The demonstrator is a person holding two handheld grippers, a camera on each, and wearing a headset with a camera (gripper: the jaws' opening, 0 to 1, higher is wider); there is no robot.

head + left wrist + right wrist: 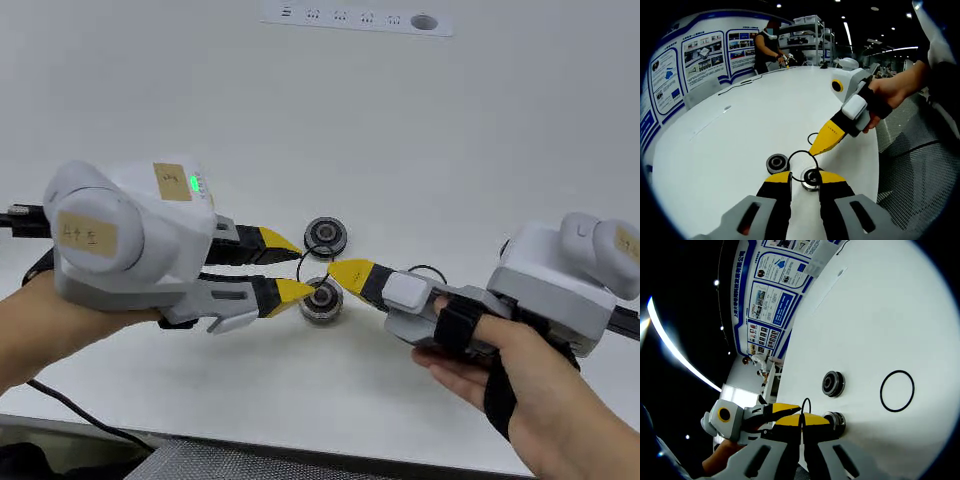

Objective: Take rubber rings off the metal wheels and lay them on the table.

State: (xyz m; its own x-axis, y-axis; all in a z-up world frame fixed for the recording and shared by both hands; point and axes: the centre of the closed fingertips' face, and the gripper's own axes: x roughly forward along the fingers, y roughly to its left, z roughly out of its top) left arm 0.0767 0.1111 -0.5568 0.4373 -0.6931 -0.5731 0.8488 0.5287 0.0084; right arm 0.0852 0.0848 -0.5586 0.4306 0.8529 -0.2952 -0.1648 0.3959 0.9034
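Two metal wheels lie mid-table, the far wheel [326, 235] and the near wheel [322, 300]. My right gripper [345, 272] is shut on a thin black rubber ring [300, 263], which stands up in a loop just above the near wheel [835, 422]. My left gripper [292, 265] is open. Its lower yellow tip rests against the near wheel [811, 177], which sits between its fingertips in the left gripper view. The held ring [802, 151] arches over that wheel, below the right gripper [826, 137]. The far wheel [777, 162] carries no visible ring.
A loose rubber ring [897, 391] lies flat on the white table [330, 130] to the right of the wheels, partly behind the right gripper [428, 270]. A power strip [355, 17] sits at the far edge. The table's front edge [300, 452] is close to my hands.
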